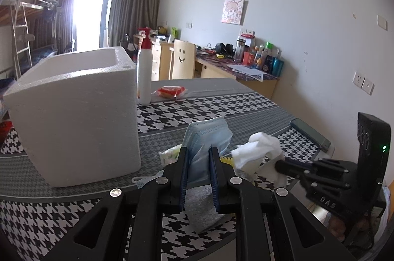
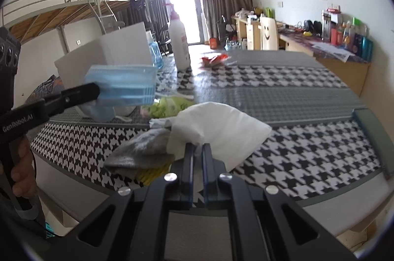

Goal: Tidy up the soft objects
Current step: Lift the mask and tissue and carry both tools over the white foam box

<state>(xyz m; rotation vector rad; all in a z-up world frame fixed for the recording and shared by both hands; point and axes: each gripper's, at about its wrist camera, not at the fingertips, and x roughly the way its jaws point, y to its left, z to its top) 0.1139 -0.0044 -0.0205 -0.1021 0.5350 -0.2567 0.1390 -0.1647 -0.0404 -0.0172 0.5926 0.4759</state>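
Sitting between left fingers [image 1: 182, 162]: blue masks [image 1: 209, 138].

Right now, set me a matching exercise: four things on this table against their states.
Things:
1. masks
2. tissue
3. sock
4. bottle

States:
A. lying flat
B. standing upright
C. pinched in right tongs
D. clamped in left tongs

Pairs: 1-D, 2-C, 3-A, 4-B
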